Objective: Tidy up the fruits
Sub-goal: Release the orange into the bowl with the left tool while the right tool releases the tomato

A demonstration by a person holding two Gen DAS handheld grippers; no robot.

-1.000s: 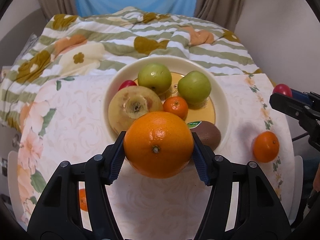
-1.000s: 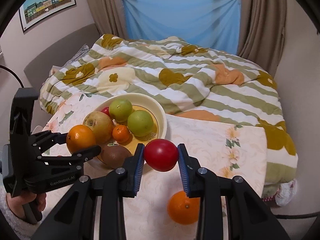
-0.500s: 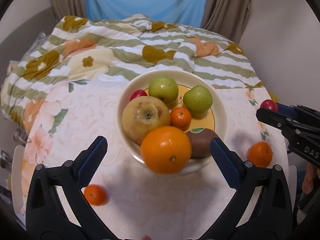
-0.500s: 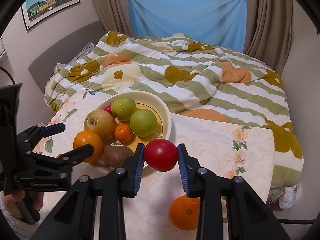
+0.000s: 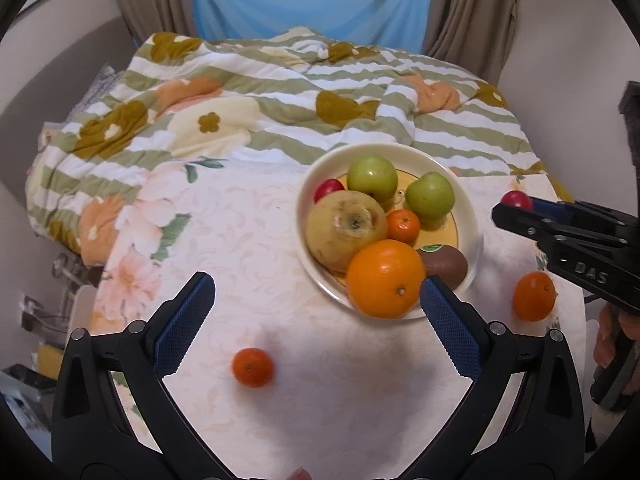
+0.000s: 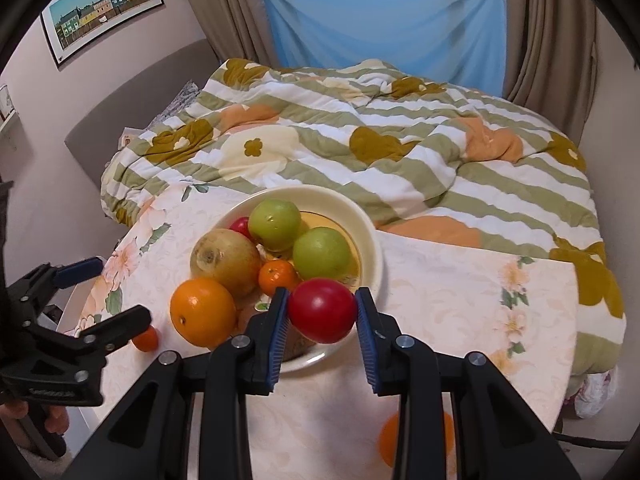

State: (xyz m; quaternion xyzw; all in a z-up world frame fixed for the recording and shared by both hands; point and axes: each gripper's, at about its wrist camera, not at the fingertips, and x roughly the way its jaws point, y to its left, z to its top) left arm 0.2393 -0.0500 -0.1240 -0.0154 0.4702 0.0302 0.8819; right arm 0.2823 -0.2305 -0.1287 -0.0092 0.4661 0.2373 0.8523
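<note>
A cream bowl point(image 5: 474, 216) on the table holds two green apples, a yellow pear, a small mandarin, a kiwi and a small red fruit. A large orange point(image 5: 386, 278) rests on the bowl's near edge. My left gripper point(image 5: 316, 284) stands wide open and holds nothing, drawn back from the orange, whose side is close to its right finger. A small mandarin point(image 5: 253, 367) lies on the cloth below it. My right gripper point(image 6: 322, 316) is shut on a red fruit point(image 6: 322, 304) just over the bowl's point(image 6: 372, 248) near rim. The kiwi is hidden behind it.
Another mandarin point(image 5: 534, 296) lies on the table right of the bowl, half hidden under my right gripper's finger in the right wrist view. A bed with a striped floral quilt point(image 6: 400, 152) lies beyond the table. A floral cloth point(image 5: 224, 232) covers the table.
My left gripper opened and let go of the large orange, which now rests on the bowl's near edge, then pulled back and up. My right gripper carried the red fruit closer to the bowl.
</note>
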